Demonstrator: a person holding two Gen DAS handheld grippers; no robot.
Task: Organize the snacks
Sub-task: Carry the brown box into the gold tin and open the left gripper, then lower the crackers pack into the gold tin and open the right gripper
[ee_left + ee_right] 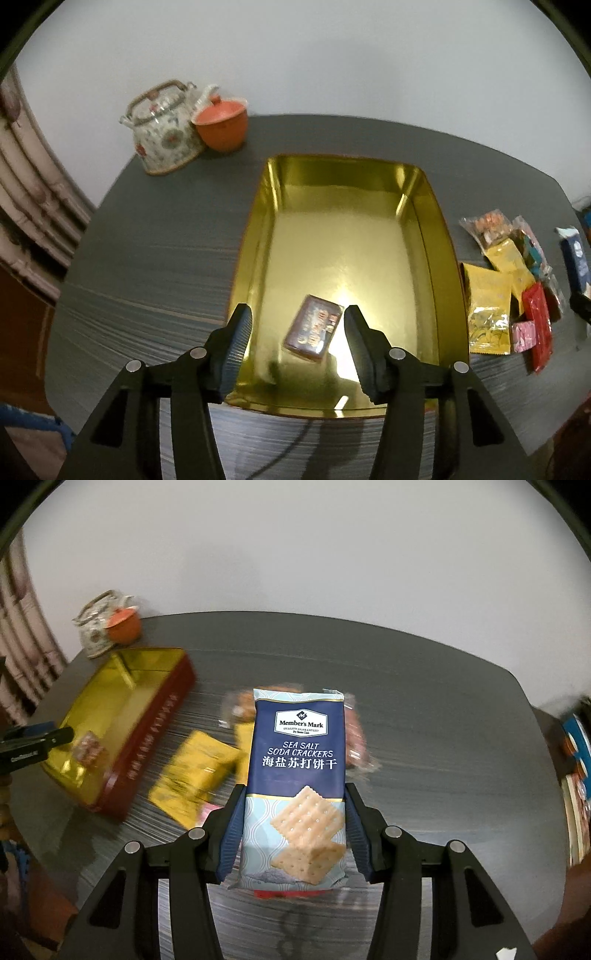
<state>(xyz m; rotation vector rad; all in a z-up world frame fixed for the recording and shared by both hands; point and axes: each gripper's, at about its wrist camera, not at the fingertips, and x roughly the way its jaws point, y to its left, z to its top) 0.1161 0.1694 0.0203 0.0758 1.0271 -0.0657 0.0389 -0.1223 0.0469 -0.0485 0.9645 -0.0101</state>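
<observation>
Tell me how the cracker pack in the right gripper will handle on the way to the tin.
The cracker pack likely stays fairly stiff: it stands straight above the right gripper without sagging. Its glossy wrapper may slip between the pads. The crackers printed on it suggest brittle contents, so a hard squeeze could break them.

**Tin mostly open; packets crowd its right side**

The tin (424, 236) lies open-topped, its gold floor bare except for one small packet (314, 328) near the front, between the spread jaws of the left gripper (297, 334). Its raised walls bar any low sideways entry. A pile of snacks (506, 291) lies just beside its right wall. The teapot (162, 129) and bowl (221, 122) stand at the bench's (147, 258) far left corner, well apart. The right gripper (295, 827) is filled by a cracker pack (299, 753).
</observation>
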